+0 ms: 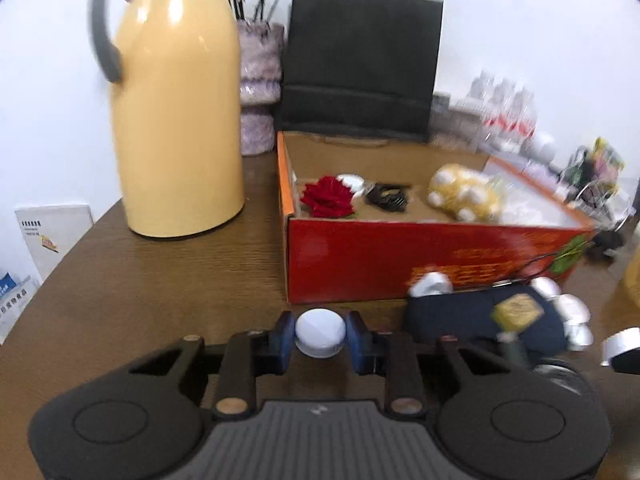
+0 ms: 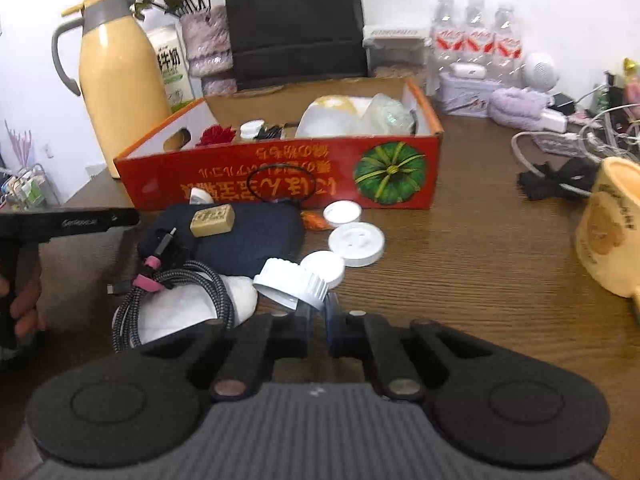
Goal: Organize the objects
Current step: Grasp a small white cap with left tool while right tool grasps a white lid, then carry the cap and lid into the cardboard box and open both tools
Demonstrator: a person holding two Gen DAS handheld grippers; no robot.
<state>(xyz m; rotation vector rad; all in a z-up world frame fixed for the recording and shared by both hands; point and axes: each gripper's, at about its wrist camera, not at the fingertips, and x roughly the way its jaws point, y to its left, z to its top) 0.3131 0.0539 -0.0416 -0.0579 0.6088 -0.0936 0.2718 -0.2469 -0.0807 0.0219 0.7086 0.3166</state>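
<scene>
Red box point(image 2: 280, 176) at the tabletop's far side already holds a rose point(image 1: 329, 196) and toy point(image 1: 464, 192); left hand-held gripper point(image 1: 320, 334) clamps a white cap point(image 1: 320, 330), right hand-held gripper point(image 2: 318, 310) pinches a ribbed lid point(image 2: 292, 280); lids point(image 2: 356, 240), pouch point(image 2: 256, 240) and cable point(image 2: 176, 292) remain outside, near the box

Bare brown wooden table point(image 1: 168, 280) is lying open left of the red cardboard box point(image 1: 400, 264); tall yellow thermos jug point(image 1: 176, 120) is blocking behind, dark blue pouch point(image 1: 480, 316) crowding right.
</scene>
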